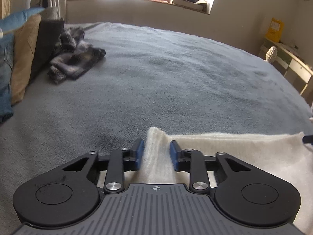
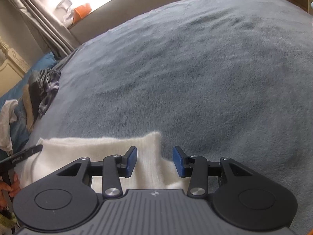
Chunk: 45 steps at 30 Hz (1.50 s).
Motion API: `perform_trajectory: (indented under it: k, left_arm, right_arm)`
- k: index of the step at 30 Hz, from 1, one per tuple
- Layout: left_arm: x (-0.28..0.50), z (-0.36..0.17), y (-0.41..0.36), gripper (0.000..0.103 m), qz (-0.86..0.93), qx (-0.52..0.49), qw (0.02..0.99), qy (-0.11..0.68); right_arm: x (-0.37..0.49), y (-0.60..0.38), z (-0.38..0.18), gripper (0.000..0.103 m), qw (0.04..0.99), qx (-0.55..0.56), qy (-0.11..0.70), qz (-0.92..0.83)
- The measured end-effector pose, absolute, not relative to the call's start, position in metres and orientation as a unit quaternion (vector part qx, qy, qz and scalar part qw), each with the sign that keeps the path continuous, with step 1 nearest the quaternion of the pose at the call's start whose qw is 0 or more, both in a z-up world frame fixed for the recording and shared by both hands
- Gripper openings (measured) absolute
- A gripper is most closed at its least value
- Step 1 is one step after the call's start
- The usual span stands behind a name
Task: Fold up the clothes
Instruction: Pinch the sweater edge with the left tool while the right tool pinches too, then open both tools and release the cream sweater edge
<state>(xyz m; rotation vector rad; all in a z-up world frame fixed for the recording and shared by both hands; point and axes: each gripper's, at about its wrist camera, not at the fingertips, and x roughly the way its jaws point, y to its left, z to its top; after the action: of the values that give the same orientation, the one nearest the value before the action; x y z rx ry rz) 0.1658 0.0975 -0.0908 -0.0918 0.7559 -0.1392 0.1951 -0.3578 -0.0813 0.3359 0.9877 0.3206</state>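
Starting at the left, the left claw (image 1: 156,152) is sitting over the left corner of the white knit garment (image 1: 234,146), which is lying flat along the near edge of the bed (image 1: 176,68). A raised tuft of that corner is standing up between the blue pads (image 1: 139,152); the pad on the left is touching the wool, while the other is showing a thin gap, so the jaws are standing narrowly apart around the fabric and not yet pinching it.

The garment's long axis is running from side to side, from one claw across to the other, with its far edge lying straight ahead of both and the open grey blanket stretching beyond.

At the right, the right claw (image 2: 155,160) is straddling the opposite corner of the garment (image 2: 93,148). Its jaws are standing wider apart, with wool lying between the pads (image 2: 131,161) but neither one pressing on it. In that view the left claw's tip (image 2: 33,149) is showing at the garment's other end.

Each claw is nearest its own corner, so the coming fold is probably depending on both closing and carrying the near edge forward, away from the person. A crumpled plaid garment (image 1: 74,52) is waiting well apart, at the far left.
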Motion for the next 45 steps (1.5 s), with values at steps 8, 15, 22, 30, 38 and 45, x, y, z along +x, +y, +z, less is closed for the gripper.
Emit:
perform_trajectory:
  k: [8,15,22,30,38,45]
  left_arm:
    - [0.159,-0.086,0.092,0.01,-0.039,-0.024,0.94,0.337]
    - [0.16,-0.076,0.091,0.009,-0.036,-0.02,0.949,0.312]
    - [0.171,-0.075,0.094,0.009,-0.031,-0.017,0.949,0.313]
    - [0.188,-0.1,0.096,0.012,-0.028,-0.015,0.922,0.385]
    - [0.169,-0.076,0.106,0.047,-0.002,-0.035,0.937,0.347]
    - [0.144,-0.057,0.077,0.047,-0.061,-0.025,0.95,0.304]
  right_arm:
    - [0.183,-0.343,-0.072,0.008,0.884,0.108,0.426,0.157]
    - [0.183,-0.34,-0.056,0.007,0.906,0.088,0.387,0.145]
    - [0.194,-0.342,-0.055,0.007,0.91,0.093,0.38,0.136]
    - [0.206,-0.336,-0.096,0.009,0.889,0.078,0.433,0.122]
    - [0.198,-0.347,-0.065,0.041,0.901,0.087,0.416,0.082]
    - [0.177,-0.314,-0.036,0.039,0.906,0.073,0.391,0.147]
